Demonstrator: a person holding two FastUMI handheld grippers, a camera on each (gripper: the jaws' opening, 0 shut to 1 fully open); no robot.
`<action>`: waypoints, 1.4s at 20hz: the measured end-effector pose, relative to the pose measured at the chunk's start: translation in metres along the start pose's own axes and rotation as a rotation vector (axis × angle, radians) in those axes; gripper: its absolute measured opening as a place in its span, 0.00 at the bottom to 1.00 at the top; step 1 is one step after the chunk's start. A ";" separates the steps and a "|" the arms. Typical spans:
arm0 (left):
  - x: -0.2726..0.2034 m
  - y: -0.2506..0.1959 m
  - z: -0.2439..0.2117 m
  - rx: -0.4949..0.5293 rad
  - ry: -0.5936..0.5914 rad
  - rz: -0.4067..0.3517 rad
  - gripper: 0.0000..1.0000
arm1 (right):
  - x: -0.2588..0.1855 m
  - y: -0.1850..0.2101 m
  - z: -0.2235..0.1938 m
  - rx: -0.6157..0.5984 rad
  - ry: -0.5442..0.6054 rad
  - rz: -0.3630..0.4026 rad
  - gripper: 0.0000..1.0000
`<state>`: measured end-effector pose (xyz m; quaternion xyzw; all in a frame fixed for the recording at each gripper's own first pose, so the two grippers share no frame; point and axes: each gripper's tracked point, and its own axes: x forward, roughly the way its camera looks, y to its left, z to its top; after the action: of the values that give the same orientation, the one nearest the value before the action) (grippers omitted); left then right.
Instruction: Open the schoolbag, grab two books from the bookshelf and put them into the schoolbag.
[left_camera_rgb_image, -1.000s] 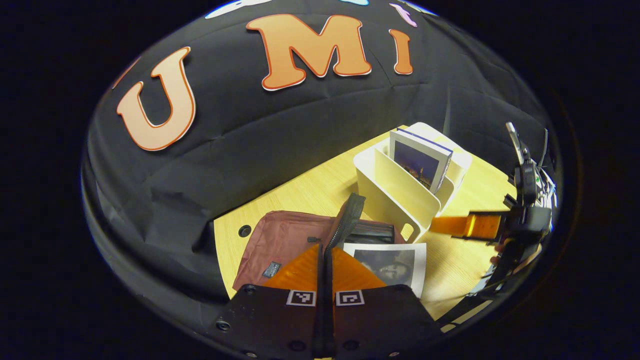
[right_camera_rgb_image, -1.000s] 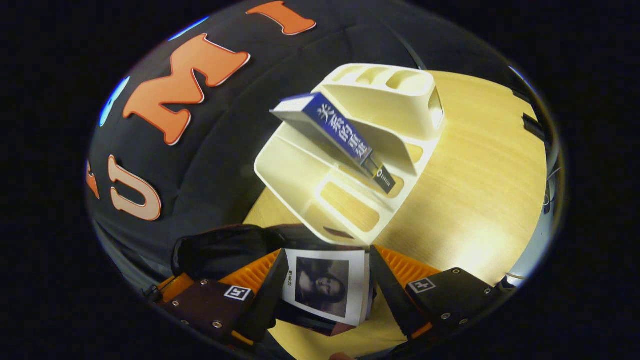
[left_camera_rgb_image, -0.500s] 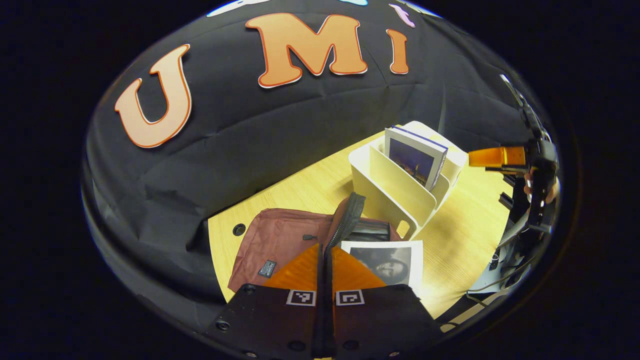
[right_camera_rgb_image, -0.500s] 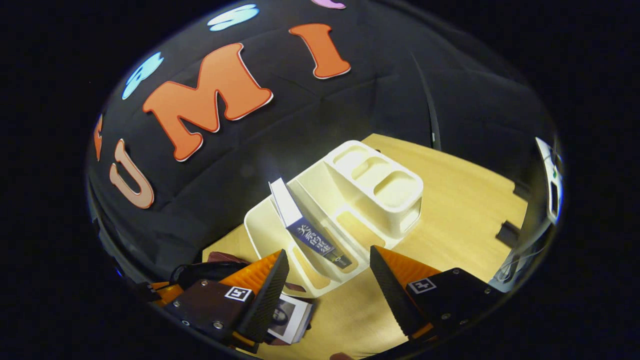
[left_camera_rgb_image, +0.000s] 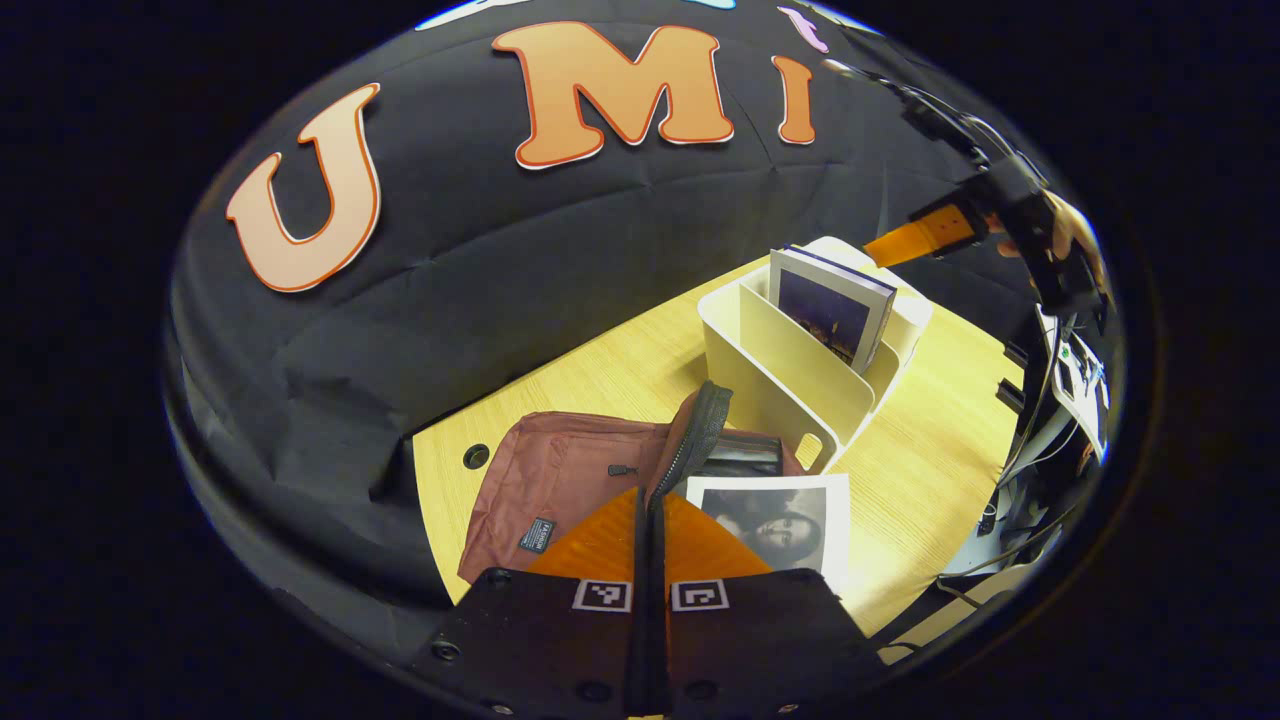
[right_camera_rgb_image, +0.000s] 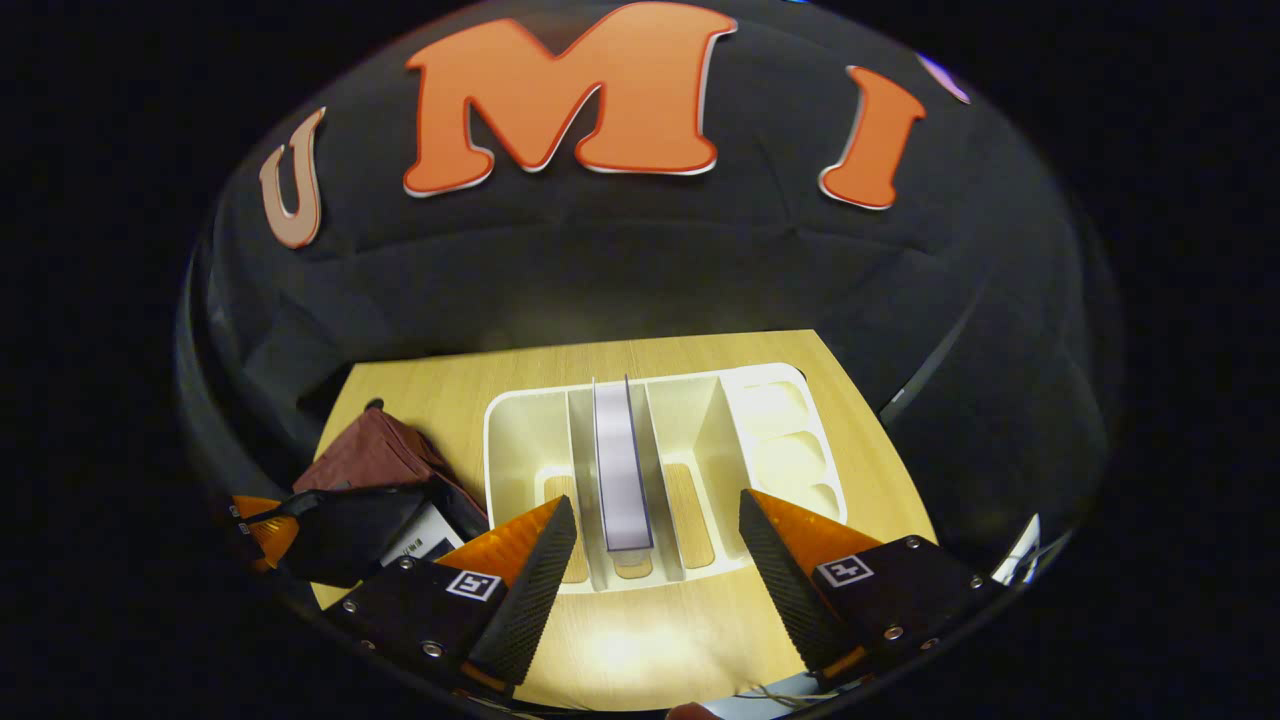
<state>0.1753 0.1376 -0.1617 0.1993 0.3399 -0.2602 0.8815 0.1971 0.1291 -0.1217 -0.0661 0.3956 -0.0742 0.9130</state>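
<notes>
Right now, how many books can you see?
2. One book stands upright in the white bookshelf. The other, with a portrait cover, pokes out of the open schoolbag on the table. More could be hidden inside the bag.

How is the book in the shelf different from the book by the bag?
The book in the shelf stands up, leaning in a slot; the book by the bag lies flat with one end at the bag's mouth.
The shelf book's cover is dark; the other's is white around a grey portrait.
The open right gripper lines up with the shelf book; the shut left gripper holds the bag's flap beside the flat one.
</notes>
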 end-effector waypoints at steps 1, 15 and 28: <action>0.001 0.002 -0.001 -0.002 0.002 0.003 0.01 | 0.009 0.005 0.006 -0.028 0.030 0.001 0.98; 0.002 0.010 -0.004 -0.008 0.033 0.022 0.01 | 0.104 0.019 -0.010 -0.091 0.404 -0.013 0.89; 0.008 0.009 -0.009 -0.047 0.051 0.019 0.01 | 0.086 0.025 -0.003 -0.043 0.404 0.028 0.34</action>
<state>0.1809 0.1467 -0.1716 0.1884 0.3664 -0.2385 0.8794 0.2553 0.1368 -0.1893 -0.0640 0.5730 -0.0648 0.8145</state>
